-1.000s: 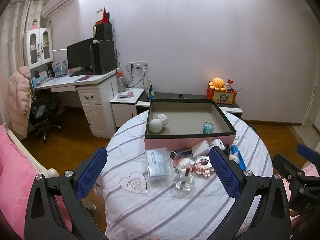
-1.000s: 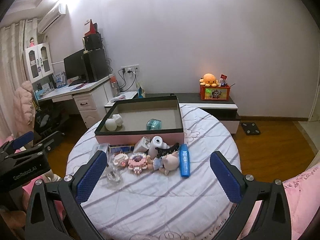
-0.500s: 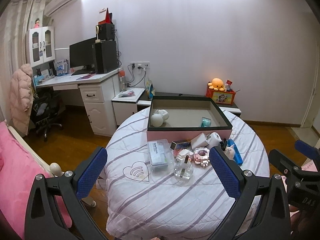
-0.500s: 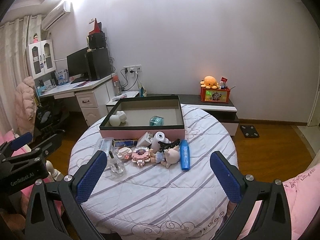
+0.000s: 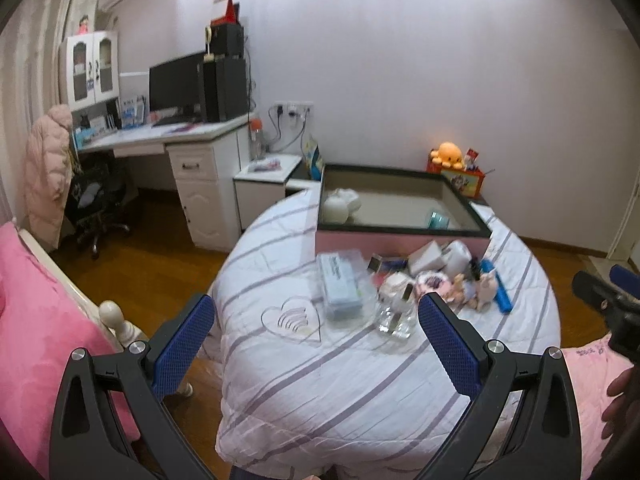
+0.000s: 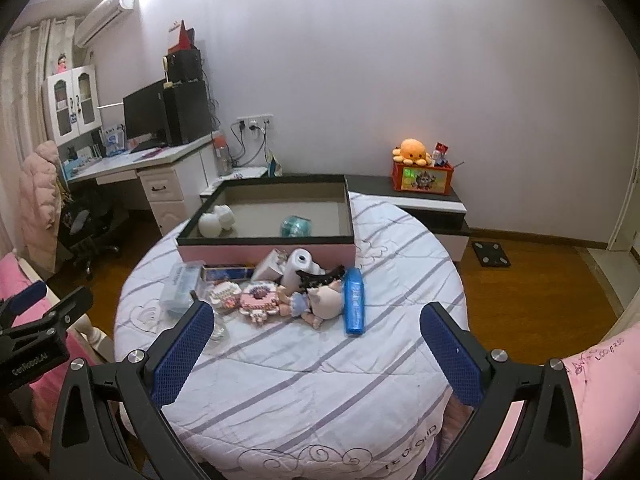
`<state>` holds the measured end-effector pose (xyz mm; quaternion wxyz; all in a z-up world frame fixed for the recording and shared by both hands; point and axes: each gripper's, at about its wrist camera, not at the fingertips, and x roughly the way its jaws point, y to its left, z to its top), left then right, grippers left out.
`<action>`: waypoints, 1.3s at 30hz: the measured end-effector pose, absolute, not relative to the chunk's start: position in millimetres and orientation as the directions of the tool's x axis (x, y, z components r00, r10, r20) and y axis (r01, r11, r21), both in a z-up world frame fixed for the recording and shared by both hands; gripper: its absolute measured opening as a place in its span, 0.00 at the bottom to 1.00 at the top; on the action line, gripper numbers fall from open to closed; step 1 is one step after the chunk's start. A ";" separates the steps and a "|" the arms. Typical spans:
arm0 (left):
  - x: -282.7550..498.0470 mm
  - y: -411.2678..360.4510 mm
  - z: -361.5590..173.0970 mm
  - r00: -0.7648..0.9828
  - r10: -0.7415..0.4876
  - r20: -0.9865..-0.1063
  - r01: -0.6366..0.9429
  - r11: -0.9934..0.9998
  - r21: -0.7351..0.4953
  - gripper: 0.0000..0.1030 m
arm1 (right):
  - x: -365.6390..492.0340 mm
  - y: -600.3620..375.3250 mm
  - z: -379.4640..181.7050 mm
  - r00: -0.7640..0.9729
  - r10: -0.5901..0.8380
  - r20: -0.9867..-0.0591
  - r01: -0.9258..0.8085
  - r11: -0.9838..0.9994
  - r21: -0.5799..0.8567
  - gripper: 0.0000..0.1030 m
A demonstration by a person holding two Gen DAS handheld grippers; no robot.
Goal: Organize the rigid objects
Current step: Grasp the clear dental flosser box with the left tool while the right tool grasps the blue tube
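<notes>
A pink box with a dark rim (image 6: 266,248) (image 5: 402,240) stands at the far side of a round table with a striped cloth (image 6: 304,368) (image 5: 320,380). It holds white round items (image 6: 216,222) and a teal item (image 6: 295,227). In front of it lie a clear case (image 5: 340,284), a glass bottle (image 5: 394,318), a white roll (image 6: 298,264), a pink toy (image 6: 260,298), a doll (image 6: 320,304) and a blue tube (image 6: 354,300). My left gripper (image 5: 316,344) and right gripper (image 6: 316,352) are open, empty, and held back from the table.
A white desk with a monitor (image 5: 176,88) stands at the back left, an office chair (image 5: 96,208) beside it. A low cabinet bears an orange plush (image 6: 414,152) on a red box. Pink bedding (image 5: 36,320) lies at the left. Wooden floor (image 6: 540,280) surrounds the table.
Both grippers have drawn back from the table, so the table and objects look smaller and farther. The left view has also swung to the left. The jaws stay open.
</notes>
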<state>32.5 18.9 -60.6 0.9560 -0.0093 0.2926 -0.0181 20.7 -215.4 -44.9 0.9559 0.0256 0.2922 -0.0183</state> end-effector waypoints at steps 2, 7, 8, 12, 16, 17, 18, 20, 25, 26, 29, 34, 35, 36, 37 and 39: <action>37.0 19.3 -67.3 0.819 -0.040 -0.572 0.029 0.999 -0.029 1.00 | 27.4 -217.9 -51.2 0.817 -0.021 -0.576 0.051 0.998 0.037 1.00; 52.4 18.9 -87.4 0.798 -0.032 -0.602 0.029 0.999 -0.014 1.00 | 45.2 -222.2 -72.5 0.777 -0.023 -0.629 0.055 0.998 0.031 1.00; 57.5 19.4 -92.8 0.790 -0.029 -0.612 0.027 1.000 -0.013 1.00 | 48.4 -222.7 -77.4 0.768 -0.024 -0.640 0.056 0.998 0.029 1.00; 74.3 18.7 -108.0 0.770 -0.028 -0.638 0.030 1.000 -0.008 1.00 | 60.6 -230.2 -95.1 0.737 -0.036 -0.675 0.072 0.997 0.026 1.00; 98.3 11.3 -119.7 0.755 -0.031 -0.655 0.043 0.999 0.003 1.00 | 75.3 -240.9 -108.0 0.711 -0.051 -0.702 0.094 0.995 0.023 1.00; 104.1 9.3 -121.9 0.750 -0.033 -0.660 0.046 0.999 0.002 1.00 | 80.9 -244.0 -111.9 0.702 -0.056 -0.710 0.100 0.995 0.020 1.00; 112.6 6.9 -125.1 0.743 -0.043 -0.668 0.053 0.999 -0.005 1.00 | 83.8 -245.5 -114.2 0.697 -0.057 -0.714 0.102 0.995 0.020 1.00; 124.5 2.4 -130.2 0.731 -0.056 -0.680 0.065 0.998 -0.012 1.00 | 93.1 -249.9 -119.9 0.684 -0.063 -0.726 0.108 0.994 0.016 1.00; 155.7 -8.7 -146.6 0.695 -0.062 -0.717 0.067 0.998 -0.021 1.00 | 115.9 -259.1 -133.4 0.659 -0.084 -0.748 0.122 0.992 -0.004 1.00; 159.7 -9.8 -148.4 0.692 -0.063 -0.720 0.066 0.998 -0.025 1.00 | 120.7 -261.6 -136.5 0.652 -0.091 -0.752 0.126 0.992 -0.011 1.00; 171.6 -13.1 -153.8 0.681 -0.057 -0.730 0.055 0.998 -0.026 1.00 | 131.8 -269.9 -145.4 0.630 -0.091 -0.771 0.128 0.992 -0.013 0.99; 184.0 -13.9 -165.8 0.663 -0.083 -0.744 0.056 0.997 -0.061 1.00 | 139.2 -280.2 -152.8 0.606 -0.086 -0.791 0.123 0.992 -0.014 0.90; 185.5 -12.4 -167.1 0.662 -0.093 -0.744 0.051 0.996 -0.079 1.00 | 142.0 -280.5 -155.3 0.598 -0.090 -0.796 0.117 0.993 -0.024 0.88; 187.2 -11.1 -167.7 0.658 -0.099 -0.746 0.050 0.995 -0.088 1.00 | 145.1 -281.1 -158.0 0.592 -0.090 -0.801 0.112 0.993 -0.029 0.83; 188.2 -10.5 -168.1 0.655 -0.102 -0.748 0.049 0.994 -0.093 0.97 | 148.2 -281.4 -160.5 0.585 -0.081 -0.807 0.104 0.994 -0.024 0.76; 191.2 -8.9 -169.6 0.648 -0.104 -0.754 0.046 0.994 -0.098 0.89 | 155.1 -280.0 -164.1 0.577 -0.067 -0.814 0.089 0.996 -0.019 0.73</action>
